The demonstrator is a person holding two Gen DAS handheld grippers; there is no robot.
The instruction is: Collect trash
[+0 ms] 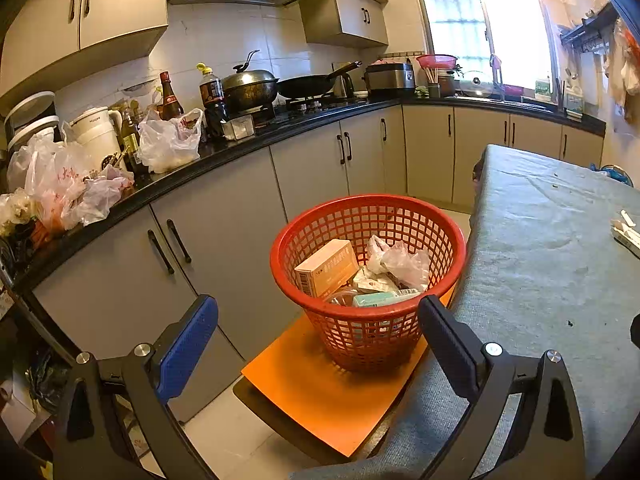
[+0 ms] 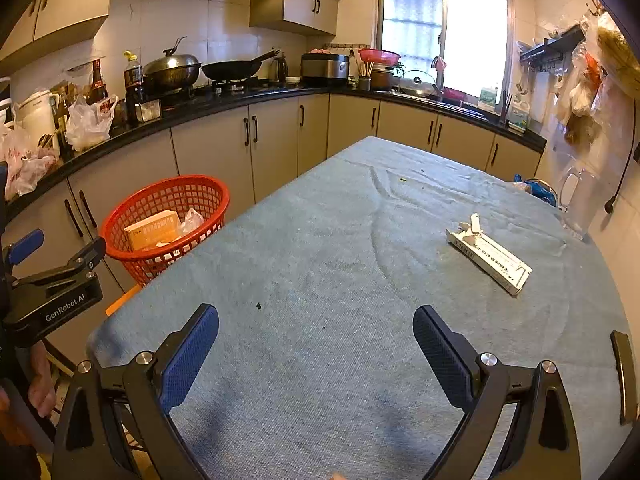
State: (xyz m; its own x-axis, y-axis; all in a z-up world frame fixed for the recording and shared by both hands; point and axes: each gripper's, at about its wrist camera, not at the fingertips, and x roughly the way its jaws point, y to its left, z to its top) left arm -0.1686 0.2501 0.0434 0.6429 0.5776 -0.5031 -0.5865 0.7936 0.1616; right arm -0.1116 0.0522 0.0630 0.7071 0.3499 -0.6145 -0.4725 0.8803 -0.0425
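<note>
Red basket [image 1: 368, 280] contents half-hidden; white carton [image 2: 490, 256] print unreadable; both grippers' fingers spread, empty.

basket [image 2: 164, 216] left of table [image 2: 320, 280] | boxes [image 1: 326, 266] in basket | carton [image 2: 490, 256] on table, right

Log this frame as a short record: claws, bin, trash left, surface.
left claw: open, empty, aimed at the bin
right claw: open, empty, over the table
bin: red mesh basket beside the table, holding boxes and a plastic bag
trash left: flattened white carton on the table
surface: grey-blue tablecloth
</note>
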